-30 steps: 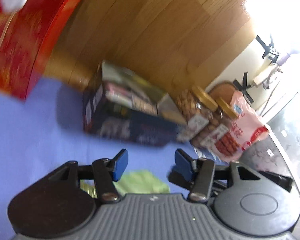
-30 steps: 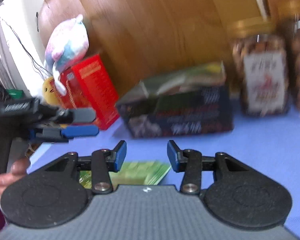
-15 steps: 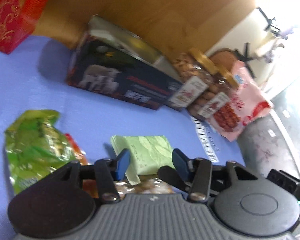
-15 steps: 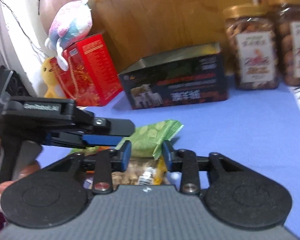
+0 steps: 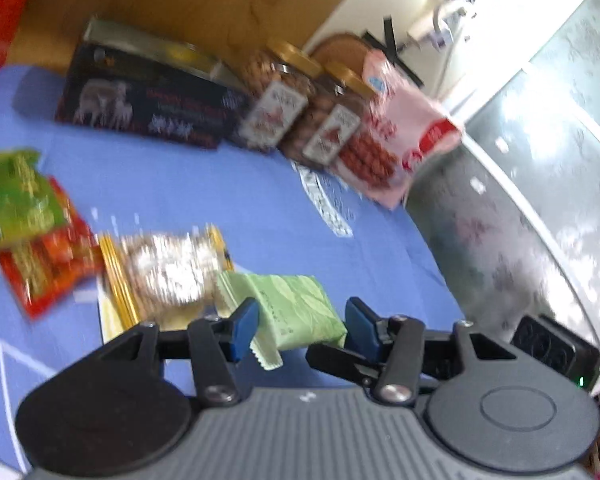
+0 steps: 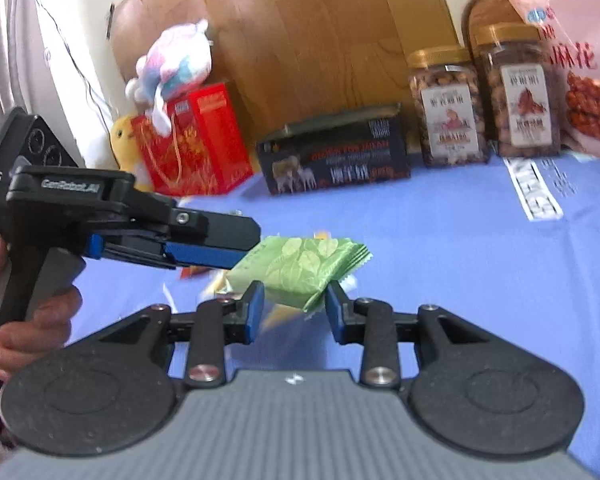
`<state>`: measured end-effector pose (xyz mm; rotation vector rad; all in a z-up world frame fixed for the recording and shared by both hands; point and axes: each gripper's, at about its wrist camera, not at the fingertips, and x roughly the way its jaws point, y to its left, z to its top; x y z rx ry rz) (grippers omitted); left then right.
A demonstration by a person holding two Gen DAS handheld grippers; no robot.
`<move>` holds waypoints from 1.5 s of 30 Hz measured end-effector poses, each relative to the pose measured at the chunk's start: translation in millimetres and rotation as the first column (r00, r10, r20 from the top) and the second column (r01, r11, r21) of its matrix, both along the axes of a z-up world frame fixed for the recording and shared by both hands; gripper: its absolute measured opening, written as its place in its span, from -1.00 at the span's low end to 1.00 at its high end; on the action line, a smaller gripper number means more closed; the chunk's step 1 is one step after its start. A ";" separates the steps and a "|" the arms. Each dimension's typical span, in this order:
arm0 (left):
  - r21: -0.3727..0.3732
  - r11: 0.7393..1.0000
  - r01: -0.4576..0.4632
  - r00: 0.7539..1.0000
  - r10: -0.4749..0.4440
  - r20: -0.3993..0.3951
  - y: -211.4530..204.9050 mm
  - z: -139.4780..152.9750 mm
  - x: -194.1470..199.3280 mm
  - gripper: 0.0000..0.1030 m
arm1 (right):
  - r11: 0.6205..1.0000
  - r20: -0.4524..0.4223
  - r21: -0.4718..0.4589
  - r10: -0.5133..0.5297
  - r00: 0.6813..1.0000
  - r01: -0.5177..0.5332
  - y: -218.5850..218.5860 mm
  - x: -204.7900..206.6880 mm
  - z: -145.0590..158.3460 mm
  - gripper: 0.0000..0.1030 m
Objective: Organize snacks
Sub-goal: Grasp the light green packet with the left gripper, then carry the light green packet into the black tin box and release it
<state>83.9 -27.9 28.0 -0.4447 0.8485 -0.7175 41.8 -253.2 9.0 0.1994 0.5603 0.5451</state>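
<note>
A light green leaf-print snack packet (image 6: pixel 300 268) is pinched at its near end between the blue pads of my right gripper (image 6: pixel 295 305) and appears lifted off the blue tablecloth (image 6: pixel 440 248). In the left wrist view the same packet (image 5: pixel 292 308) lies between the open jaws of my left gripper (image 5: pixel 300 324), which shows from the side in the right wrist view (image 6: pixel 204 248). A clear packet of pale snacks with yellow edges (image 5: pixel 168 268), a red packet (image 5: pixel 48 264) and a green packet (image 5: pixel 12 196) lie to the left.
Along the back stand a dark box (image 6: pixel 336 160), two gold-lidded jars (image 6: pixel 448 120), a pink sausage bag (image 6: pixel 580 60), a red gift bag (image 6: pixel 192 140) and plush toys (image 6: pixel 176 60) against wooden boards. A glass door (image 5: pixel 540 160) is right of the table.
Both grippers have moved back and lower, bringing the loose packets into view. My right jaws have narrowed around the light green packet, which now sits above the others.
</note>
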 end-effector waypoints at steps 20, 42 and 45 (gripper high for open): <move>0.045 0.999 0.030 0.998 -0.027 -0.061 -5.4 -22.4 2.6 -0.17 | 0.959 0.073 -0.281 0.067 0.995 -0.044 29.2 -8.2 -6.7 -0.18; 0.018 0.956 -0.293 0.948 0.288 0.138 63.5 56.5 176.7 -0.18 | 0.986 0.273 -0.168 0.058 0.960 -0.011 93.8 188.0 60.7 -0.21; 0.034 0.939 -0.342 0.934 0.336 0.119 67.0 47.1 204.2 -0.15 | 0.989 0.214 -0.148 0.042 0.976 -0.010 100.4 221.8 53.7 -0.17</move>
